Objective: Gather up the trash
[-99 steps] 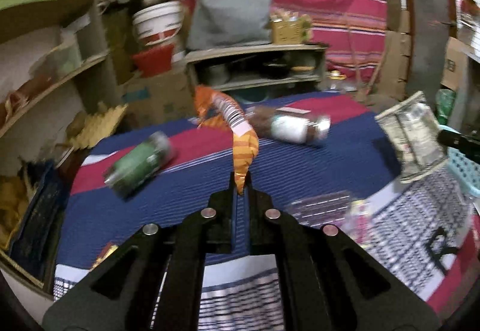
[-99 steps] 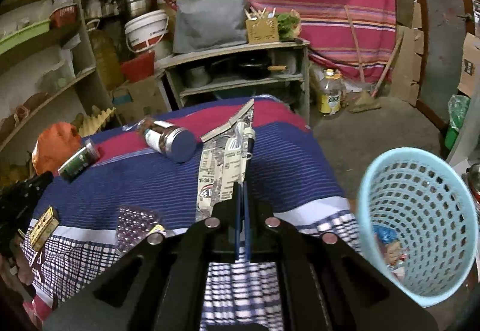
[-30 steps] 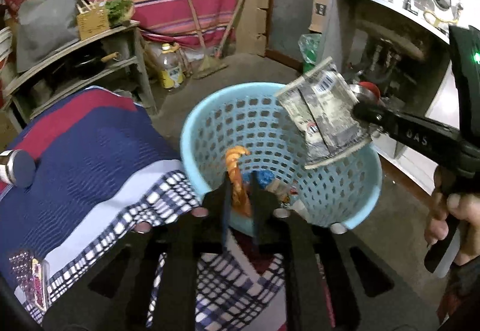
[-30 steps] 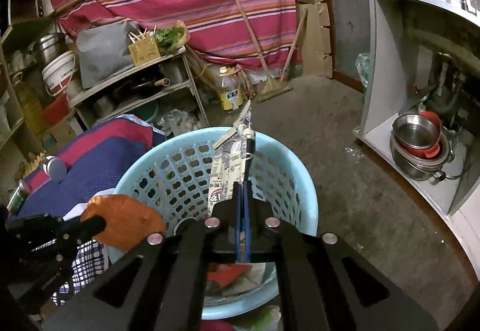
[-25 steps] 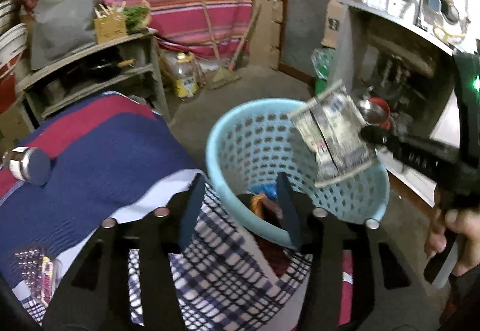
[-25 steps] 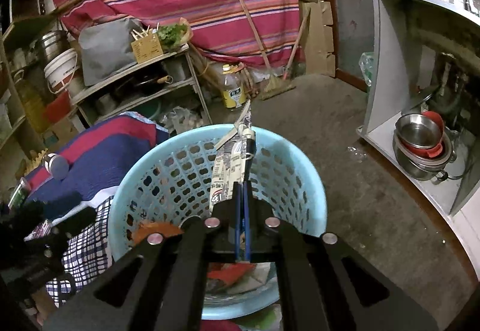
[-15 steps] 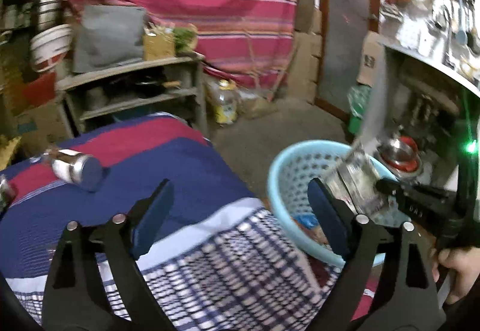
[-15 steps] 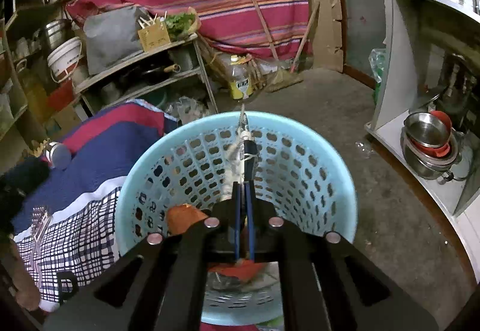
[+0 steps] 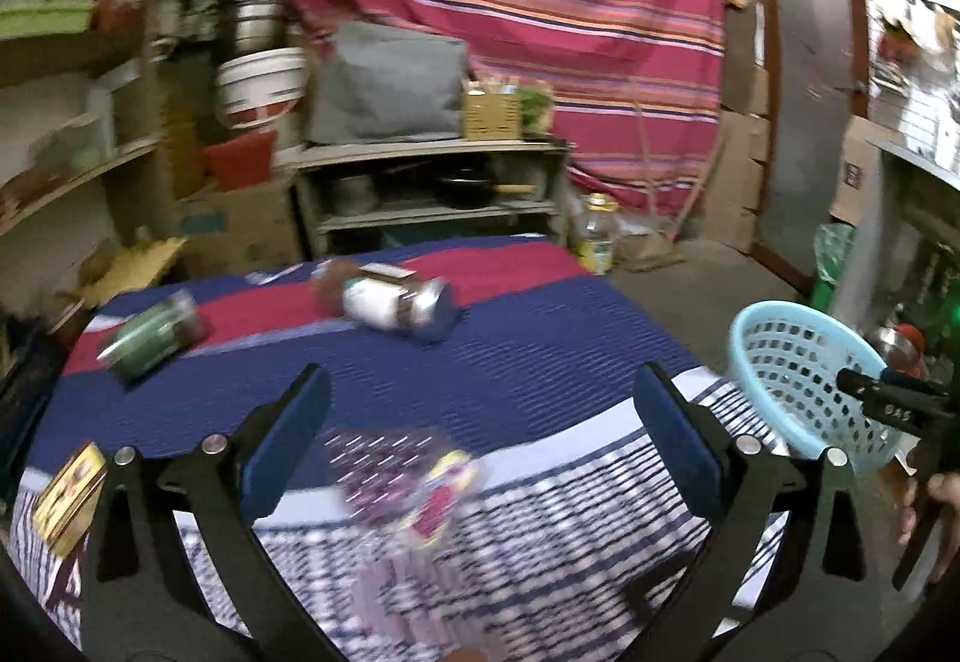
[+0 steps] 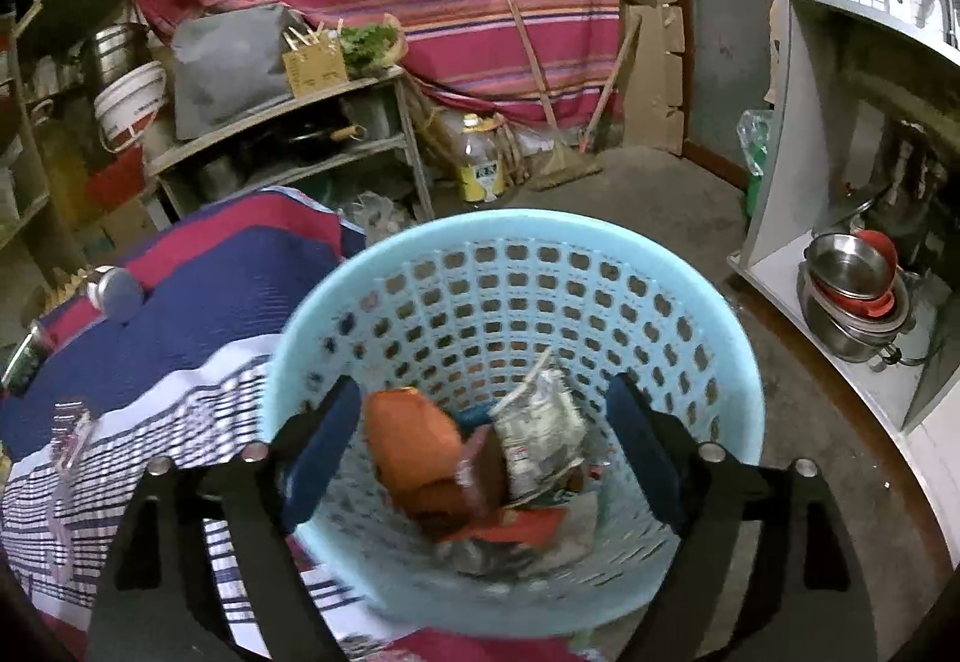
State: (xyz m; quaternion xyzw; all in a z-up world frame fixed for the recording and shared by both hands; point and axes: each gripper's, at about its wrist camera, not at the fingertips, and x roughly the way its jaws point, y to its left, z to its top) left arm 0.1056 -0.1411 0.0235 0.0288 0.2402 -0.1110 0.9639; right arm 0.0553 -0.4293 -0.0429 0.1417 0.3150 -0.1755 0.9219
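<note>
Right gripper: fingers opening wide above the blue basket, nothing between them; the grey wrapper and orange wrapper lie inside the basket. Left gripper: fingers also opening, empty, over the cloth-covered tabletop left of the basket. Remaining trash there: blister pack, white jar, green jar, all blurred. Risk: a hurried grasp could roll a jar off the tabletop.
</note>
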